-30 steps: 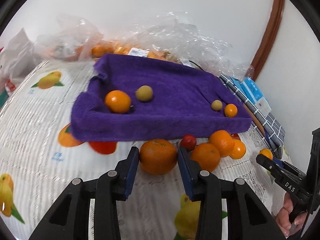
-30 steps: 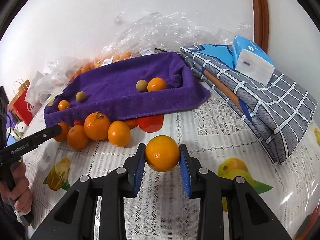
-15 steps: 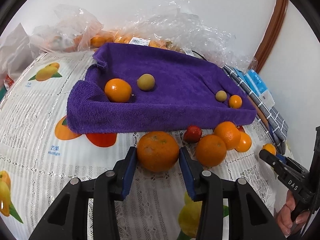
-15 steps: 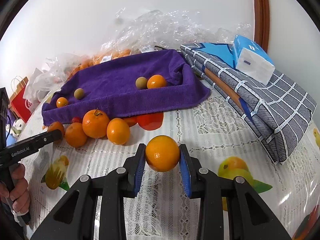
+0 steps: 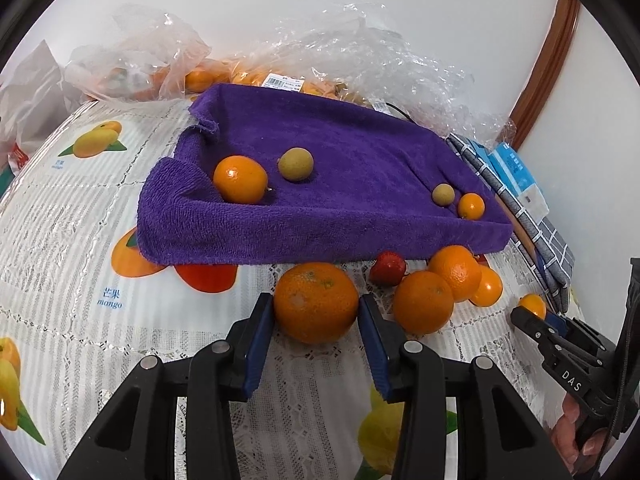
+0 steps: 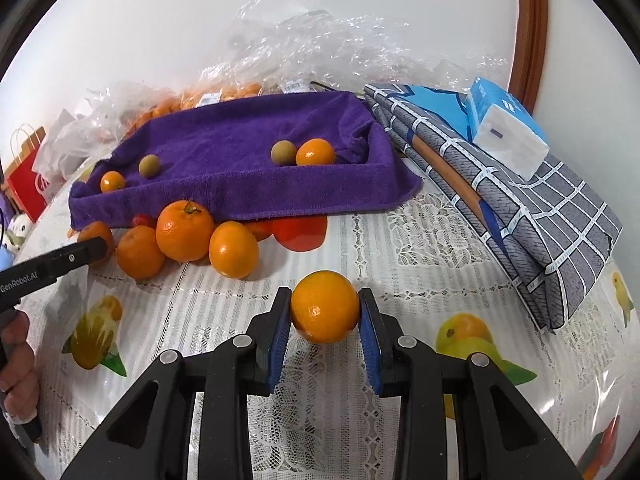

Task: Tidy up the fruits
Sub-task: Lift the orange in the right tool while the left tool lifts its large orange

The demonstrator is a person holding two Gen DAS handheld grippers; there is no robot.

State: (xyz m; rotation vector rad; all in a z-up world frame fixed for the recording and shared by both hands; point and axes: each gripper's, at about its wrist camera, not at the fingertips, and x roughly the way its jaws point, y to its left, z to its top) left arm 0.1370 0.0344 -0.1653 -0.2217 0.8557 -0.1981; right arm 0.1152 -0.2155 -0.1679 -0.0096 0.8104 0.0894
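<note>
My left gripper [image 5: 316, 320] is shut on a large mandarin [image 5: 316, 302], held just in front of the purple towel tray [image 5: 320, 224]. My right gripper [image 6: 325, 320] is shut on a small orange [image 6: 325, 306], held above the tablecloth; it also shows in the left wrist view [image 5: 532, 306]. The tray holds two oranges [image 5: 240, 179] [image 5: 471, 206] and two greenish-brown round fruits [image 5: 295, 164] [image 5: 443, 193]. Loose oranges [image 5: 424, 302] and a small red fruit [image 5: 387, 268] lie in front of the tray.
Plastic bags of oranges [image 5: 200, 76] lie behind the tray by the wall. A folded grey checked cloth [image 6: 532, 216] with a blue tissue pack [image 6: 504, 128] lies right of the tray. A red paper bag [image 6: 24, 176] stands at the far left.
My left gripper has closed in on the large mandarin and moved with it toward the tray. The right gripper has held its orange nearly still.
</note>
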